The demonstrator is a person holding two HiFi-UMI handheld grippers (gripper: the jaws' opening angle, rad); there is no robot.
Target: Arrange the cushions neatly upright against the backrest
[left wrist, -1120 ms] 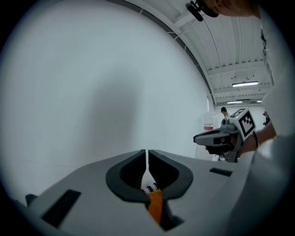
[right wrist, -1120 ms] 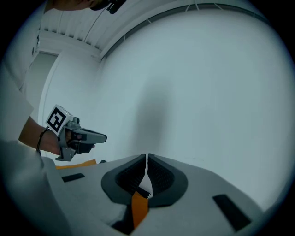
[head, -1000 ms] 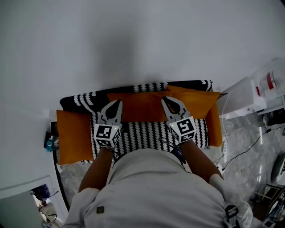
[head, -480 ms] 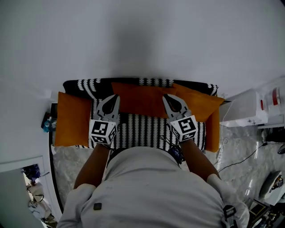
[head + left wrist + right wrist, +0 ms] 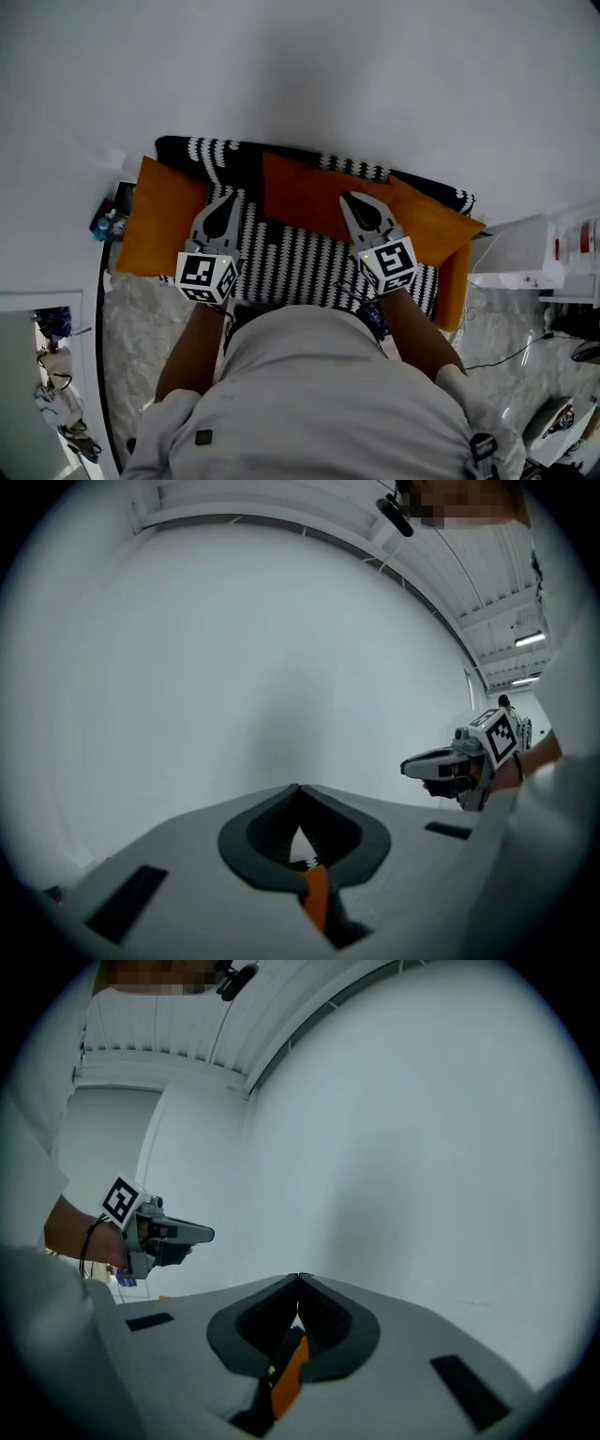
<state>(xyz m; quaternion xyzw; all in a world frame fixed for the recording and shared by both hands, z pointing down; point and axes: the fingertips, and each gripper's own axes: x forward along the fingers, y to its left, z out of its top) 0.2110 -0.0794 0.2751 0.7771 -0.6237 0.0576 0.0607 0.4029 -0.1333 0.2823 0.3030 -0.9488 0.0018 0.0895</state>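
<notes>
Cushions (plain orange) on striped sofa — left tool, right tool closed.

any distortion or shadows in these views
Head view: soft grey shadow on the white wall above the sofa, room edges bowed. Left gripper view and right gripper view: strong fisheye, black vignette corners, ceiling lines curved, near jaws soft.

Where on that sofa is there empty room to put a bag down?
The striped seat lies bare between the left gripper and right gripper, in front of the middle cushion. Both ends are crowded: the left cushion covers one, the right cushion the other.
</notes>
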